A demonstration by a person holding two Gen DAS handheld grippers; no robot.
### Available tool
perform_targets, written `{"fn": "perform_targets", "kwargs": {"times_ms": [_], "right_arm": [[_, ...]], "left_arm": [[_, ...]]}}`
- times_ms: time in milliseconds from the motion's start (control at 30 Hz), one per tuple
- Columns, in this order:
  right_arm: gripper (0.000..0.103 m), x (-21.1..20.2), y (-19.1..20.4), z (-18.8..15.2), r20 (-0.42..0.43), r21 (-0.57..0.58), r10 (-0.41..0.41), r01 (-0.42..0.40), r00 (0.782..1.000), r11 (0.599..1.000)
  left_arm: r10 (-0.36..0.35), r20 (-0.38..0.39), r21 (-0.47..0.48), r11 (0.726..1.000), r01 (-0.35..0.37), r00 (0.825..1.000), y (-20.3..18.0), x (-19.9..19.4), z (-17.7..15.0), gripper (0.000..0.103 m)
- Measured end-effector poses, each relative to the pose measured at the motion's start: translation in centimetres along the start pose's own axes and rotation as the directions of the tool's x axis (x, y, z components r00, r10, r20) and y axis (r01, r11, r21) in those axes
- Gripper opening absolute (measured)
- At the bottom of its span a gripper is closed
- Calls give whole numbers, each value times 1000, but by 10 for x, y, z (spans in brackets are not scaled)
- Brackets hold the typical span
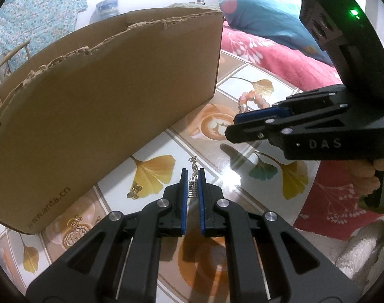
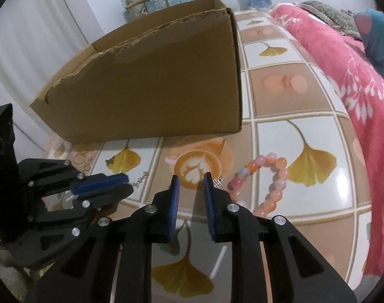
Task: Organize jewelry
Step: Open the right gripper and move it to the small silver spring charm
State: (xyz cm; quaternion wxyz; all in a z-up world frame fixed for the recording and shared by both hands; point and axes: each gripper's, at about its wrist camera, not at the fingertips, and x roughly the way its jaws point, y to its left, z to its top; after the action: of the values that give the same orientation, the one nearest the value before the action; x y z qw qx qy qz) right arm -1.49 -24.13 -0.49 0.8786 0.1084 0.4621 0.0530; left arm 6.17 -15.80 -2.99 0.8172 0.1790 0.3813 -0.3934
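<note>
Bright overhead light, floor (image 2: pixel 318 131) glare, fisheye-bent dark edges.

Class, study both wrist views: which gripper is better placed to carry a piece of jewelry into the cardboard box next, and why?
Left. The left gripper is already shut on the chain, beside the cardboard box. The right gripper holds nothing; the bead bracelet lies beside it.

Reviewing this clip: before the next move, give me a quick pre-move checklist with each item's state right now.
1. left gripper shut on the chain: ok, pads pinch it.
2. right gripper free: ok, open, nothing between the pads.
3. Chain's far end reachable: cannot tell; the small charm sits just outside the right gripper.
4. bead bracelet clear of the jaws: ok, lies beside.
5. cardboard box open on top: ok.
6. butterfly charm still on the mat: not ok, unsorted.
</note>
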Motion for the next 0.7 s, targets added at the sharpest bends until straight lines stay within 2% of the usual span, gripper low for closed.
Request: {"fn": "perform_targets", "kwargs": {"times_ms": [200,400,700], "right_arm": [[20,-4,9,-11,-23,-13,46,-47,999,999],[20,-7,18,-19,-36,-54,39,-41,999,998],[20,-20,24,-20,41,-65,-8,11,999,998]], "left_arm": [[3,0,-1,1000,-3,1000,1,-1,-1,7],[-1,6,-14,1000,1,1000,4,-3,-4,7],[-8,5,-33,999,8,1000,7,-4,-6,7]]}}
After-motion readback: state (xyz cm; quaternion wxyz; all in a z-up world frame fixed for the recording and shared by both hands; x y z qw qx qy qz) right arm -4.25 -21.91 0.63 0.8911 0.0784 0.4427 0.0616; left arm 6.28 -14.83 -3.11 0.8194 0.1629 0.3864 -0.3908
